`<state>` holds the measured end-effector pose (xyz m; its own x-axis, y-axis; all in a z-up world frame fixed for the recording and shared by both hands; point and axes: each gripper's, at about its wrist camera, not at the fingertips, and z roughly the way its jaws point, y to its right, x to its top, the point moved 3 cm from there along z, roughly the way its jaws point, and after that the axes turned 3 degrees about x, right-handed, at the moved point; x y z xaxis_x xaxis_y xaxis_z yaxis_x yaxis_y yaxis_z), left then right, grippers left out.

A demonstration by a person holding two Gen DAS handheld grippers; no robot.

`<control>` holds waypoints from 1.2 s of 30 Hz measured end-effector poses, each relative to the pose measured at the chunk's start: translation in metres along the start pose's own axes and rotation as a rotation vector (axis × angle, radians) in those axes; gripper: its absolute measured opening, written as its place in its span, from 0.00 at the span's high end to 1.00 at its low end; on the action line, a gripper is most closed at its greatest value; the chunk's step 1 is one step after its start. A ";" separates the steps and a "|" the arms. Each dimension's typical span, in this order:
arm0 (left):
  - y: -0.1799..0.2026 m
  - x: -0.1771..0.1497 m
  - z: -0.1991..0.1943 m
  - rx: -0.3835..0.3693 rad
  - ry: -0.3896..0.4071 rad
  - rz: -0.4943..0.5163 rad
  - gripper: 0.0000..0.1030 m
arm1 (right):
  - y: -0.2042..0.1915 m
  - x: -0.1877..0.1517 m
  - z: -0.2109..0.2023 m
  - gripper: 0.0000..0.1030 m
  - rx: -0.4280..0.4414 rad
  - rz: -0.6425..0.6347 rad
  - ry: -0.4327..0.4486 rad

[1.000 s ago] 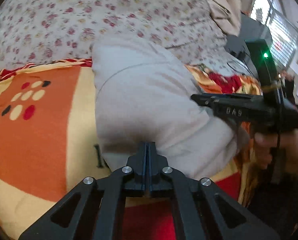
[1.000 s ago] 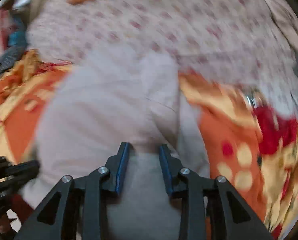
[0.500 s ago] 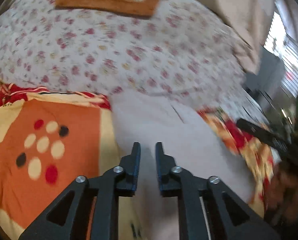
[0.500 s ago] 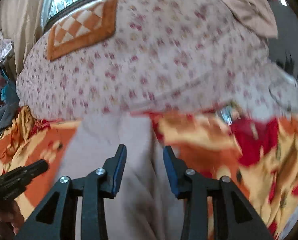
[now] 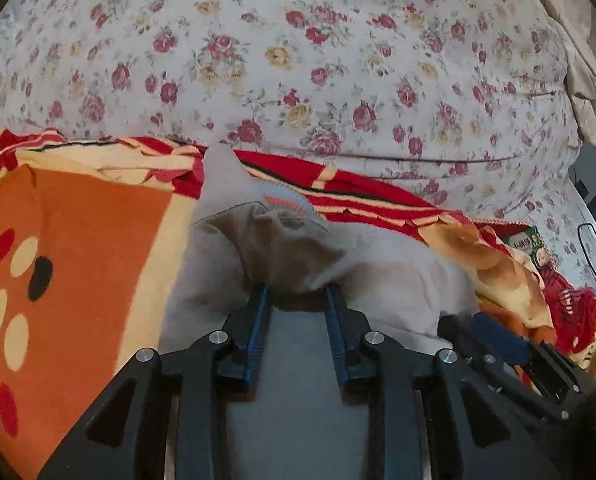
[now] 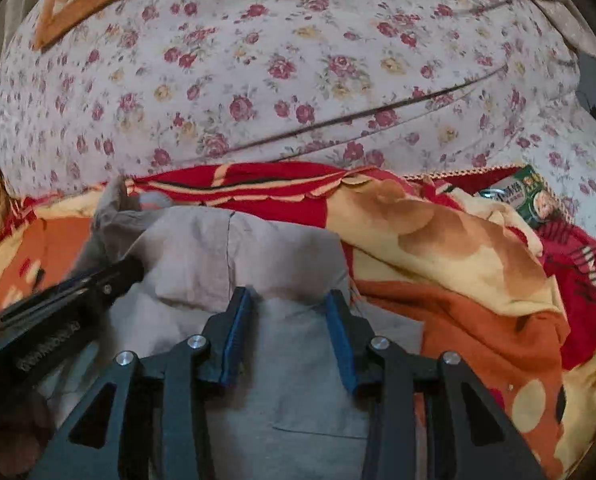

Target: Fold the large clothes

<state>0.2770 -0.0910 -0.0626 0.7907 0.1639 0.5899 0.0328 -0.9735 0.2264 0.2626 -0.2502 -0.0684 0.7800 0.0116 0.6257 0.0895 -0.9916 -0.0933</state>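
A light grey garment (image 5: 378,280) lies bunched on an orange, yellow and red blanket (image 5: 89,264). My left gripper (image 5: 298,296) is open, its blue-padded fingers low over the garment's rumpled far edge, where a striped collar (image 5: 285,200) shows. In the right wrist view the garment (image 6: 281,256) lies flatter, with a seam down its middle. My right gripper (image 6: 289,300) is open over its far part, and the left gripper's black body (image 6: 57,308) reaches in from the left. The right gripper's body (image 5: 510,352) shows at the lower right of the left wrist view.
A floral quilt (image 5: 298,60) rises behind the blanket. A green packet (image 6: 534,196) lies at the blanket's right edge. A beige cloth (image 5: 578,60) hangs at the far right. Cables (image 5: 594,232) lie on the right.
Both grippers have moved forward to the garment's far edge. The left gripper, shut a second ago, has opened wide. The right gripper has stayed open.
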 end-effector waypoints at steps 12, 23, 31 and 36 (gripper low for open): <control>-0.001 0.010 -0.006 -0.001 -0.044 -0.003 0.83 | 0.024 0.002 0.001 0.60 0.170 0.125 0.036; -0.050 -0.053 -0.093 -0.146 -0.002 0.069 0.57 | 0.100 -0.027 -0.104 0.30 0.229 0.275 0.143; -0.044 -0.092 -0.086 -0.304 -0.016 0.003 0.40 | 0.072 -0.045 -0.069 0.20 0.299 0.151 0.012; -0.042 -0.095 -0.086 -0.315 0.000 0.037 0.39 | 0.081 -0.051 -0.030 0.06 0.309 0.214 -0.064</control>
<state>0.1476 -0.0521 -0.0612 0.7881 0.1290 0.6019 -0.1872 -0.8813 0.4340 0.2113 -0.3354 -0.0844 0.8376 -0.1742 0.5178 0.0949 -0.8870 -0.4519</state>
